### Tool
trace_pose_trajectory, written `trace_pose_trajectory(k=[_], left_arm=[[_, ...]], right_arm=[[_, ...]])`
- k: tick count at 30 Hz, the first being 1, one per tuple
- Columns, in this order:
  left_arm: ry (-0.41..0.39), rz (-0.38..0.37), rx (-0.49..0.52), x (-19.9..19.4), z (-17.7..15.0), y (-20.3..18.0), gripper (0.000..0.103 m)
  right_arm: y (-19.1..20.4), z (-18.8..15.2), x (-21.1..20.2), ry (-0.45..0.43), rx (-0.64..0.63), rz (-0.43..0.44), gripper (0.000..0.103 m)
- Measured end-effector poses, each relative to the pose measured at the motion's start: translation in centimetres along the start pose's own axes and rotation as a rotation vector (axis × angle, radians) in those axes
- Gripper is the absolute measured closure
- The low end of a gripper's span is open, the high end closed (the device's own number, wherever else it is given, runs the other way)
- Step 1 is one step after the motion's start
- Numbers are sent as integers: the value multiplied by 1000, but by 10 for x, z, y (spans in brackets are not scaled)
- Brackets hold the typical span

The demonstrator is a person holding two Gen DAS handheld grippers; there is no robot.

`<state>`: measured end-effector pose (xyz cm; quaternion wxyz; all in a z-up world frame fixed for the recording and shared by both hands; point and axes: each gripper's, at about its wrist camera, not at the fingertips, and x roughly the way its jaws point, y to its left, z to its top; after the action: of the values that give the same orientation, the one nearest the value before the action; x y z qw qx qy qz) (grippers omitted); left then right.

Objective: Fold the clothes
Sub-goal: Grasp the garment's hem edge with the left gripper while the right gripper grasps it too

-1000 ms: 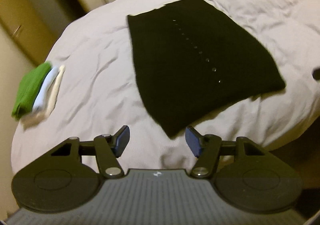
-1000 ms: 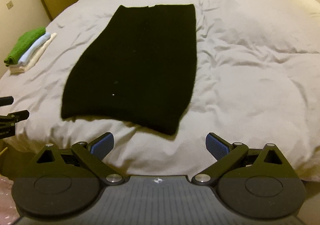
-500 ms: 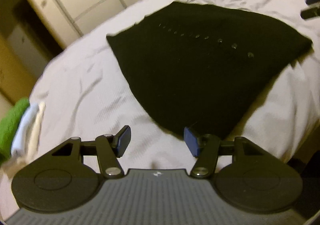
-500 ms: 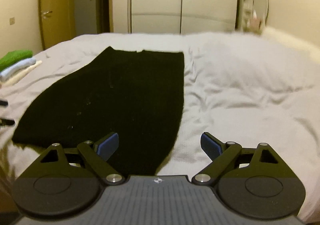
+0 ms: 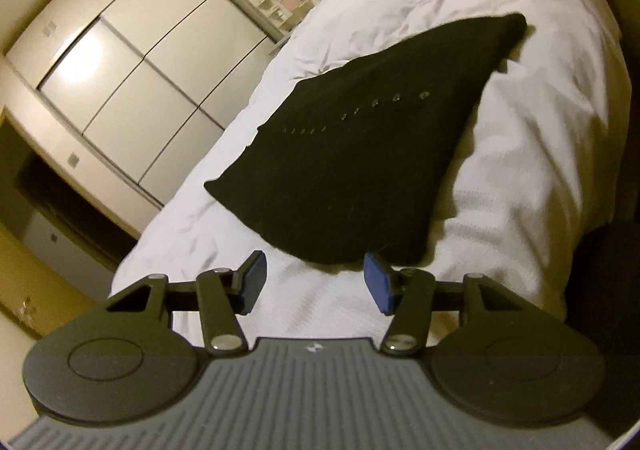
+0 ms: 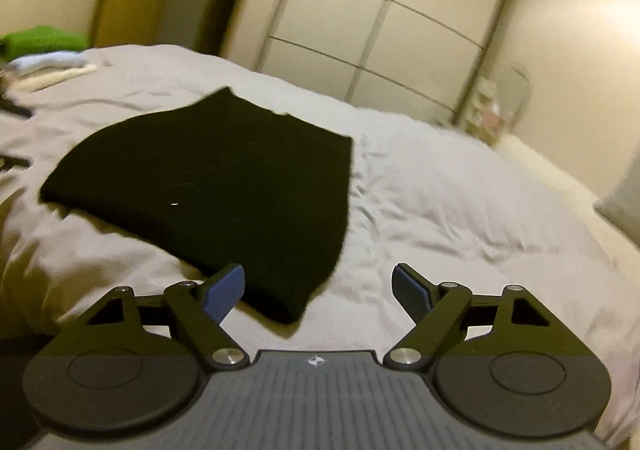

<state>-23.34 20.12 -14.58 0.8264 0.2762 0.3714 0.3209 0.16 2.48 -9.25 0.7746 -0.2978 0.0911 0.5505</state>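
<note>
A black buttoned garment (image 5: 360, 153) lies flat on the white bed (image 5: 532, 153), folded to a long panel with a row of small buttons. My left gripper (image 5: 316, 282) is open and empty, low over the sheet just short of the garment's near left corner. In the right wrist view the garment (image 6: 224, 185) lies left of centre on the bed (image 6: 460, 209). My right gripper (image 6: 318, 290) is open and empty, with the garment's near right corner between its blue fingertips (image 6: 224, 290).
A stack of folded clothes, green on top (image 6: 44, 43), sits at the bed's far left. White wardrobe doors (image 6: 380, 33) and a small shelf with toiletries (image 6: 496, 109) stand behind the bed. A grey pillow (image 6: 624, 201) lies at the right edge.
Both grippers have dropped low and moved in toward the garment's near corners, tilting outward. The garment has not moved. Both stay open.
</note>
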Motion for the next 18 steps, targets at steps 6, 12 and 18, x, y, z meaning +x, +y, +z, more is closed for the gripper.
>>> trace_pose_trajectory(k=[6, 12, 18], left_arm=[[8, -5, 169, 23, -7, -24, 52], [-21, -4, 318, 47, -18, -44, 52], [-85, 7, 391, 67, -17, -37, 47]], right_arm=[[20, -16, 36, 54, -202, 52, 28], [34, -44, 82, 94, -383, 87, 30], [23, -49, 110, 9, -502, 58, 39]])
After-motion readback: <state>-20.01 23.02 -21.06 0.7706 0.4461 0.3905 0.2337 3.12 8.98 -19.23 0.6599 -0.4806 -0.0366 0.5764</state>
